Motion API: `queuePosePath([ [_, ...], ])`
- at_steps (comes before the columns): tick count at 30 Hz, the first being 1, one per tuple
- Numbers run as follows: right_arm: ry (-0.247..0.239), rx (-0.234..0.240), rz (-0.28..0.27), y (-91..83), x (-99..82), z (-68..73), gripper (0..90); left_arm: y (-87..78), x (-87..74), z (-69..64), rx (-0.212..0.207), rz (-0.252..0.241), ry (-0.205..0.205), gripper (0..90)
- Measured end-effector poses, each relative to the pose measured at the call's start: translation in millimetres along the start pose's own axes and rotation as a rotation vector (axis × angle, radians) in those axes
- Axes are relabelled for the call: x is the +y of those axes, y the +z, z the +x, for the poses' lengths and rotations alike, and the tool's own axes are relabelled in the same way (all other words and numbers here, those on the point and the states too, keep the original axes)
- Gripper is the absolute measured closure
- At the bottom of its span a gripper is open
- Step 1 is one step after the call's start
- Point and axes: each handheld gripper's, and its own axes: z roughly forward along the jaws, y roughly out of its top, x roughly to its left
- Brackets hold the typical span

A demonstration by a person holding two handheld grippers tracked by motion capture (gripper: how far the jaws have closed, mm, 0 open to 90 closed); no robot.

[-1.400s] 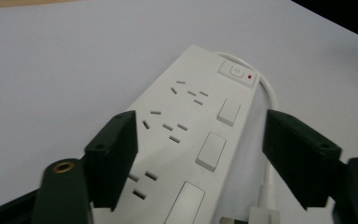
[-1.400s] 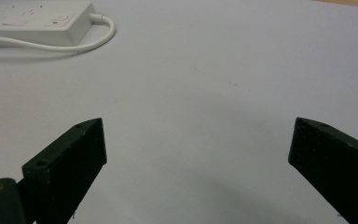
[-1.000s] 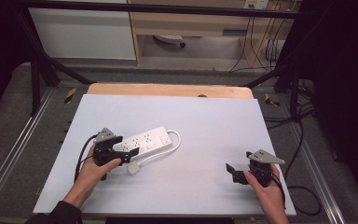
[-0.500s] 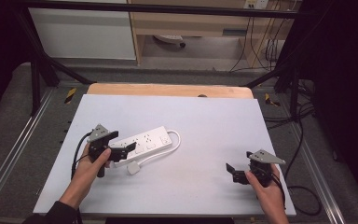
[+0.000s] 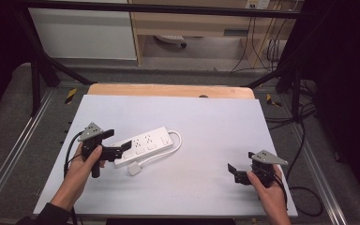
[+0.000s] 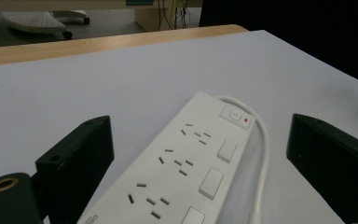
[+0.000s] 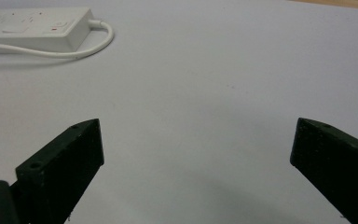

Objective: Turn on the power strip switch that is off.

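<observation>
White plastic power strip between your left jaws, not yet gripped.

Your left gripper [image 5: 117, 143] stands wide open astride the near end of the power strip [image 5: 145, 145], left of centre in the high view. It should be stiff, light and smooth: close across its narrow sides, clear of the floppy cord [image 5: 178, 140] and plug [image 5: 133, 168]. Your right gripper [image 5: 236, 172], also wide open, waits at lower right on the table [image 5: 215, 117].

Almost nothing can be read. On the white power strip [image 6: 186, 172], between the jaws of the left gripper [image 6: 200, 163], there is small grey printing at the near end of its top face, but it is cut by the picture edge and too small to read. Near the far end, its switch carries a small round symbol, with a red mark beside it.
</observation>
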Motion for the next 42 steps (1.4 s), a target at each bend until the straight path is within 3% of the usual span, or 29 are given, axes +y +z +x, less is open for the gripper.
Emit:
queuePosePath([
  [16, 0.000, -0.001, -0.001, 0.2, 0.2, 0.3, 2.8, -34.1, 8.0, 6.7, 0.013, -0.037, -0.005, 6.3],
  [27, 0.006, -0.001, -0.002, 0.0, 0.1, -0.3, 2.7, -66.8, 5.7, 14.6, 0.035, -0.083, -0.022, 6.0],
  [35, 0.006, -0.003, -0.003, 0.2, 0.0, -0.4, 2.6, -87.5, -12.5, 20.6, 0.069, -0.110, -0.031, 6.4],
  [42, 0.001, -0.003, -0.005, 1.1, 0.0, -0.6, 2.6, -90.6, -38.5, 24.6, 0.096, -0.103, -0.036, 7.0],
])
